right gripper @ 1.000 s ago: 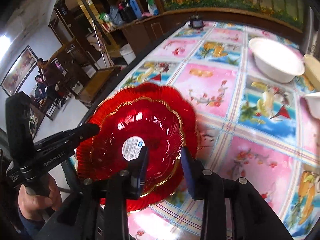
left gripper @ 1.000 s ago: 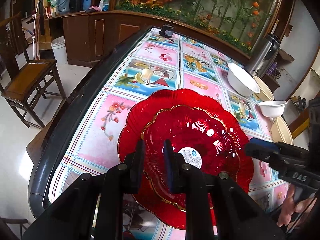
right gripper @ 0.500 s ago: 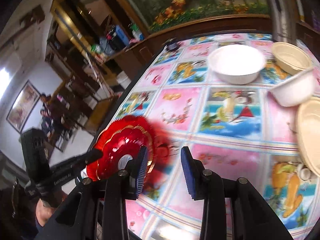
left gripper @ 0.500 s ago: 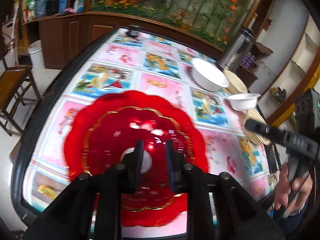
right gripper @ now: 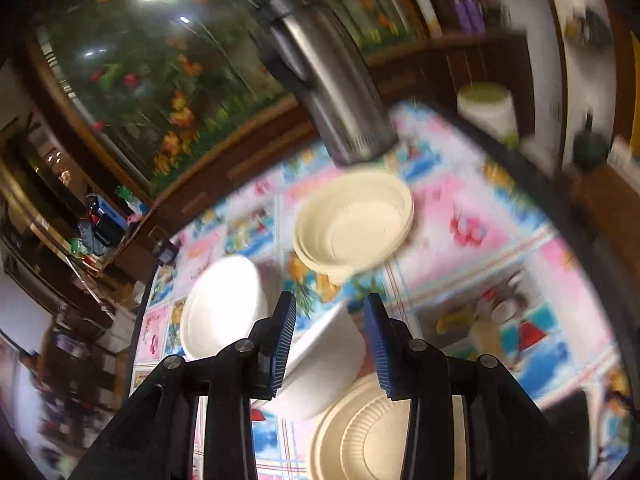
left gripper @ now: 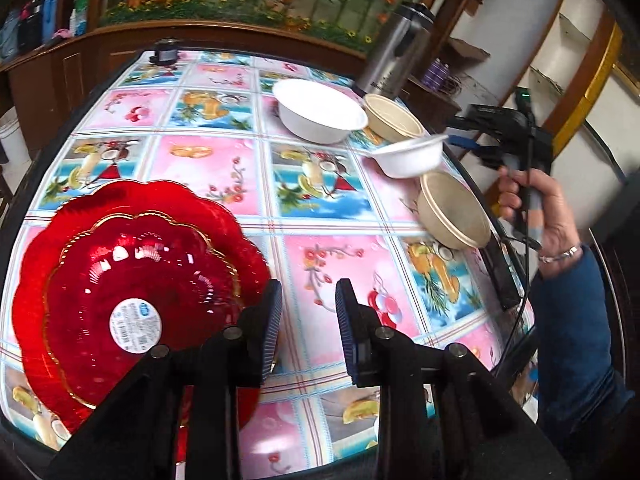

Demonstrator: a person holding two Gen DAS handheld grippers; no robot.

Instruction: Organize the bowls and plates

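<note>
Reviewing the counter (left gripper: 224, 168) from the left wrist view, two red plates (left gripper: 132, 280) sit nested, the smaller inside the larger, at about 8 o'clock by the counter's near edge; stacking them this way looks like the sorting step already done for plates. The left claw (left gripper: 308, 320) hangs beside that stack, apart from it, jaws standing apart with only tablecloth between them. Bowls cluster toward 1 to 3 o'clock: a large white bowl (left gripper: 320, 110), a tan bowl (left gripper: 394, 120), a small white bowl (left gripper: 410, 156) and a second tan bowl (left gripper: 454, 212). The right claw (right gripper: 330, 336), held in a person's hand (left gripper: 536, 208), is opening with the small white bowl (right gripper: 324, 360) just behind its jaws; whether its pads touch it is unclear through blur. Judged next: gathering bowls by kind
</note>
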